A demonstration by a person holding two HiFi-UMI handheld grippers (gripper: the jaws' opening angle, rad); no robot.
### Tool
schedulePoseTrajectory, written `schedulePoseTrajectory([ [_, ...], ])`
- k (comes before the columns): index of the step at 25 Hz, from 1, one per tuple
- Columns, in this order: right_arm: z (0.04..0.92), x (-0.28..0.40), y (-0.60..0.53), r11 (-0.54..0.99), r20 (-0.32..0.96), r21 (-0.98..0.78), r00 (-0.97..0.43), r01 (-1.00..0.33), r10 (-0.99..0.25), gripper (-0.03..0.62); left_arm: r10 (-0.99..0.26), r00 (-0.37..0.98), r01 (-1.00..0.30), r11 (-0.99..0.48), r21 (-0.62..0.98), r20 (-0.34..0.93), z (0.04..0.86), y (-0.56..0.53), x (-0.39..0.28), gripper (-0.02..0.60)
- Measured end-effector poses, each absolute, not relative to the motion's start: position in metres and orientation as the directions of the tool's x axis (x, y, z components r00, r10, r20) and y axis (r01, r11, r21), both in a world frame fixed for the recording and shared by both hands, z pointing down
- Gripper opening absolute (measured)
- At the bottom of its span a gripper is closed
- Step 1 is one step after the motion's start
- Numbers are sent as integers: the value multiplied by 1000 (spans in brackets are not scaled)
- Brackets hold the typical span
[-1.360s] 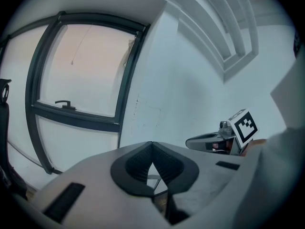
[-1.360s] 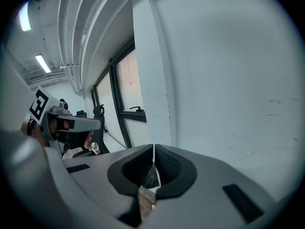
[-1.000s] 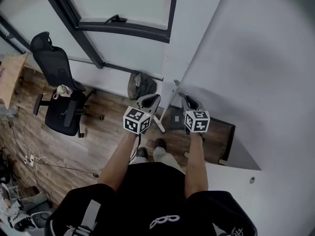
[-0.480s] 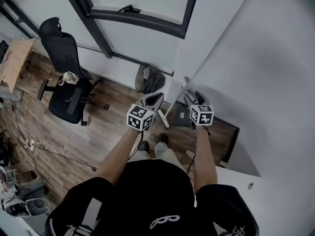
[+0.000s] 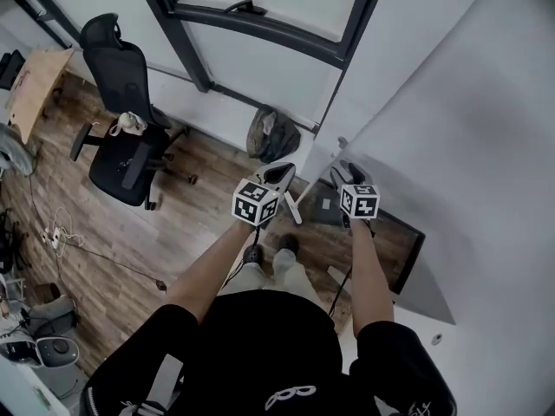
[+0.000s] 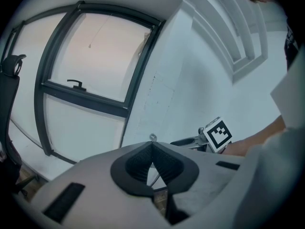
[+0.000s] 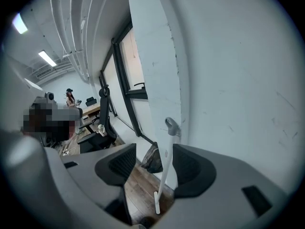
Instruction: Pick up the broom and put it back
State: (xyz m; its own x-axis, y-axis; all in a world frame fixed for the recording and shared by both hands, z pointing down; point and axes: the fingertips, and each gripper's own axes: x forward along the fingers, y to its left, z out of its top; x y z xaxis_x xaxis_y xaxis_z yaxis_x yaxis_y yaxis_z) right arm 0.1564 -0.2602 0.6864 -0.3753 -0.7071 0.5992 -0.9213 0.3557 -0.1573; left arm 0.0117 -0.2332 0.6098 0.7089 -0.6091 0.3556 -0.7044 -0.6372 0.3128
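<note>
The broom [image 7: 165, 161] is a thin white pole with a grey hook on top, leaning upright in the wall corner. In the head view its lower pole [image 5: 293, 211] shows between the two grippers. My right gripper [image 7: 155, 168] is open and has just been opening. The pole stands in the gap beyond its pads, untouched. That same gripper [image 5: 345, 173] points at the corner. My left gripper [image 6: 152, 149] is shut with nothing in it, and the broom's hook peeks over its tip. In the head view the left gripper [image 5: 282, 173] sits just left of the pole.
A black office chair [image 5: 130, 163] stands on the wooden floor to the left. A dark bag [image 5: 271, 134] lies under the window [image 6: 90, 75]. Cables [image 5: 61, 232] trail at the far left. White walls [image 5: 468, 120] close in on the right.
Both grippers have sunk a little in front of the corner, and the head view has swung slightly. The broom stays leaning where it was.
</note>
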Motion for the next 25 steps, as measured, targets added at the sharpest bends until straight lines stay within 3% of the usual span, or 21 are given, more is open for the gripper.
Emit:
schedulePoseTrajectory([
  [25, 775, 158, -313, 331, 683, -202, -375, -922, -627, 247, -634, 668, -744, -563, 359, 390, 649, -263, 13, 17],
])
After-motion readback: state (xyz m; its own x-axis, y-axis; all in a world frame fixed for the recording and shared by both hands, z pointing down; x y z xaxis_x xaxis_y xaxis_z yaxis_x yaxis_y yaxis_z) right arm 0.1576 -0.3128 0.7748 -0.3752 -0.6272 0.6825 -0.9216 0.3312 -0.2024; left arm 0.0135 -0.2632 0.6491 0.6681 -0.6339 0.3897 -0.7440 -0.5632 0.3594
